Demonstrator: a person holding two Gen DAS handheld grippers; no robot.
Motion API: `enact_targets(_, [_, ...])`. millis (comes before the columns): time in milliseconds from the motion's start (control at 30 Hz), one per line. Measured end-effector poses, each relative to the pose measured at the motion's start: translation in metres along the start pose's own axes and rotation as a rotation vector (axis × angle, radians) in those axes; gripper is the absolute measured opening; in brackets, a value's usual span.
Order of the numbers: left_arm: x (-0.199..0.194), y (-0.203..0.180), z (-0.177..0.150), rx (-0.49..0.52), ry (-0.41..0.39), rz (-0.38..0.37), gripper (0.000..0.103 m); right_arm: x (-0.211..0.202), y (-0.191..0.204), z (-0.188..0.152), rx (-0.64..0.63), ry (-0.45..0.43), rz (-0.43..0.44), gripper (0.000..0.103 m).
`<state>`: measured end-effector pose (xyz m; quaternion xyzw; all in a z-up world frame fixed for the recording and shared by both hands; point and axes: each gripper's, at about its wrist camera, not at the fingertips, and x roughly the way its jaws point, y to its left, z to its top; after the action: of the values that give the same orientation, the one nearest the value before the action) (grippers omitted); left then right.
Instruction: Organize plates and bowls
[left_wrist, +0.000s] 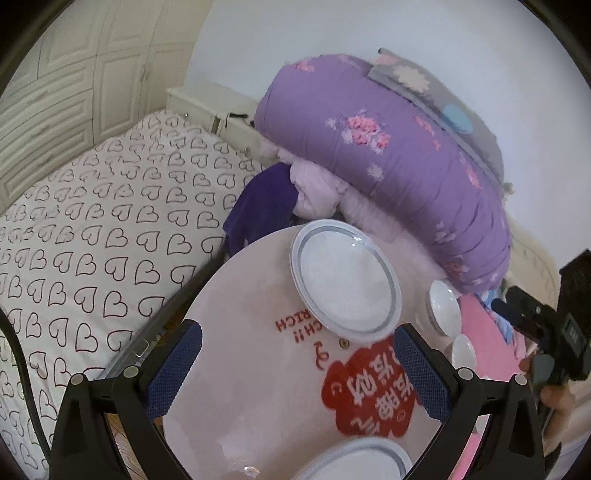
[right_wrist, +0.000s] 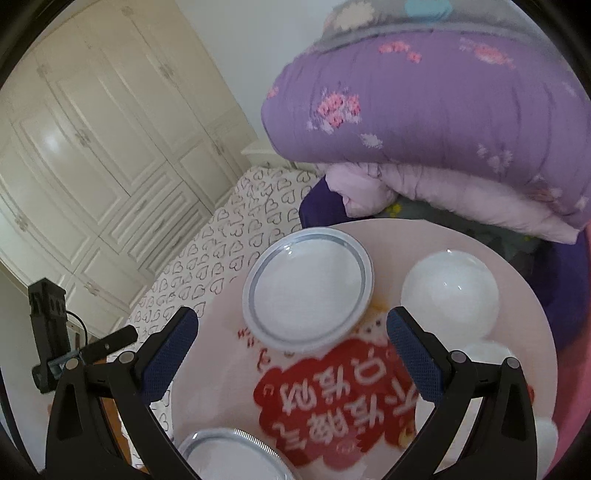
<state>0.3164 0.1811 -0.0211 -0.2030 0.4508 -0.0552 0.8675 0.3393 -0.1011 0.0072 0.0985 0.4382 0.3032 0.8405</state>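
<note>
My left tongs gaping wide and empty over the round pink bench, my right tongs likewise spread with nothing held, grey-rimmed plate just ahead, white bowl to its right, second plate at the near edge, purple quilt beyond.

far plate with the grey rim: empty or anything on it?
Empty. The plate shows only bare white inside its grey rim in both wrist views.

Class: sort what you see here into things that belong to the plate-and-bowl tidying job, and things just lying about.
Job: far plate, near plate, large bowl, small bowl, round table.
Lying about: purple quilt, heart-print bedsheet, wardrobe.
</note>
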Motion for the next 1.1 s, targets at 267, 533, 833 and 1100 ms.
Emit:
enact_targets(267, [0.091,-0.001,0.058,-0.012,0.094,0.016,0.102,0.081,-0.038,0.041,0.058,0.148,-0.012,0.103])
enact_targets(533, [0.175,0.003,0.096,-0.036,0.193,0.005,0.095,0.139,-0.072,0.051,0.114,0.251,-0.021,0.103])
enact_targets(833, [0.232,0.023,0.110,-0.090,0.262,-0.043,0.084,0.164,-0.068,0.051,0.067,0.296,-0.024,0.100])
enact_targets(1100, [0.260,0.030,0.106,-0.143,0.316,-0.118,0.058,0.175,-0.059,0.052,0.032,0.306,-0.049,0.094])
